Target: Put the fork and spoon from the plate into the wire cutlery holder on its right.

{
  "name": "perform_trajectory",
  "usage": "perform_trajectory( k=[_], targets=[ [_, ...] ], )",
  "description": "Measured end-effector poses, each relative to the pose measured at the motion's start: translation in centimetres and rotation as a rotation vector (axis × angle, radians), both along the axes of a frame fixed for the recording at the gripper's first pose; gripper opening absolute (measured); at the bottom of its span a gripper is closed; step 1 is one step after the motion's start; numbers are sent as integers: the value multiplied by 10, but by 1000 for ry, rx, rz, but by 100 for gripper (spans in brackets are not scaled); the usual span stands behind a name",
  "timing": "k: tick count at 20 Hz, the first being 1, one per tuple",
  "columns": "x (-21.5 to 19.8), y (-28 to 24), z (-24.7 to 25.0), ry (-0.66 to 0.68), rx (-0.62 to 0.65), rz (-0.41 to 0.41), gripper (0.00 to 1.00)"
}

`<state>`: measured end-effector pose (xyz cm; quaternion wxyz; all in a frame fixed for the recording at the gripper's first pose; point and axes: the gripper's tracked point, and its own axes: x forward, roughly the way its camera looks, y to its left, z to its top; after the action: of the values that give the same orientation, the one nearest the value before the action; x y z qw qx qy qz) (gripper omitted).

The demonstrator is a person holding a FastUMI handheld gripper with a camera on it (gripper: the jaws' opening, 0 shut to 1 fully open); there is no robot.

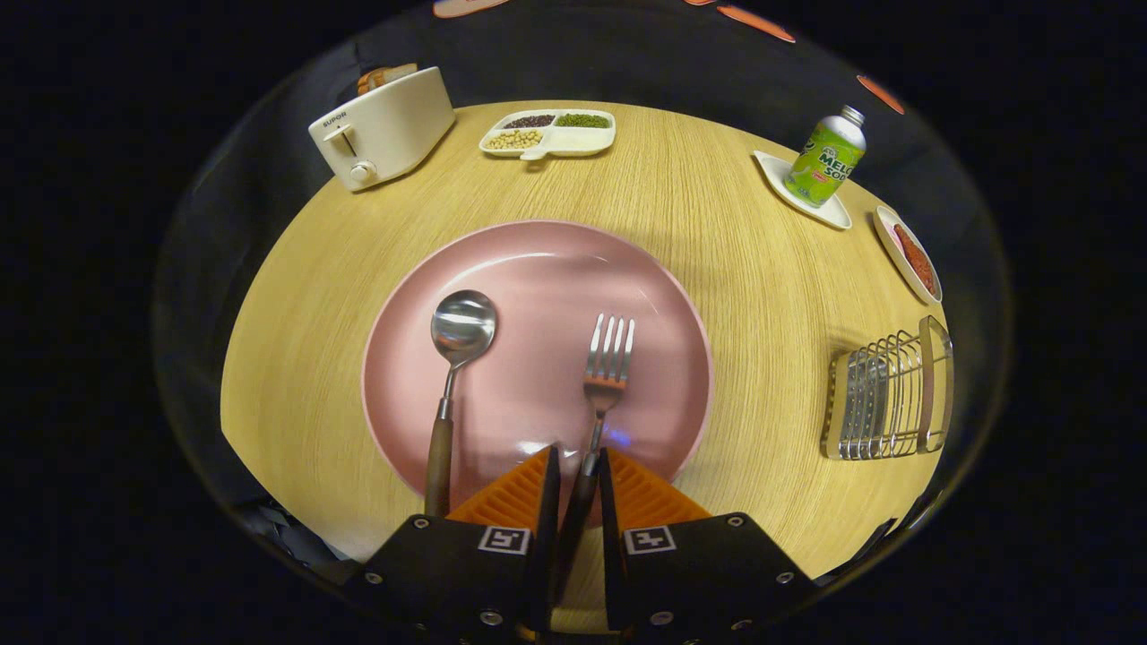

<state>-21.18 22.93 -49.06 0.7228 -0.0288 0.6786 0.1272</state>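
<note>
Gripper (pixel 579 484) low over the near rim of the plate (pixel 663 296), fingers narrowed around the fork (pixel 607 358) handle, which runs down the gap between them; whether both pads already press on it cannot be told. Grabbing at the handle end looks deliberate: it leaves the tines free, so the fork can go into the holder (pixel 887 394) upright

Fork long axis: straight away from the gripper, tines pointing beyond the fingers toward plate centre, head resting on the plate

Spoon (pixel 455 367) lies just left of the fingers, nearly parallel to the fork, bowl far, handle overhanging the near rim; untouched

Holder sits on the bench (pixel 717 179), right of the plate and well apart from it, with nothing visible in it; neither piece moved yet
</note>
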Motion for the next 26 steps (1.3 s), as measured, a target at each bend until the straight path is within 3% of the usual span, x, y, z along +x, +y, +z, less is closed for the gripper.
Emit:
perform_trajectory(
  k=[4,9,18,26],
  targets=[
    [-1,-1,-3,33,-14,22,19],
    [0,-3,0,64,15,17,4],
    [49,-34,63,-187,75,-13,4],
    [62,-117,103,-260,44,-92,4]
  ],
)
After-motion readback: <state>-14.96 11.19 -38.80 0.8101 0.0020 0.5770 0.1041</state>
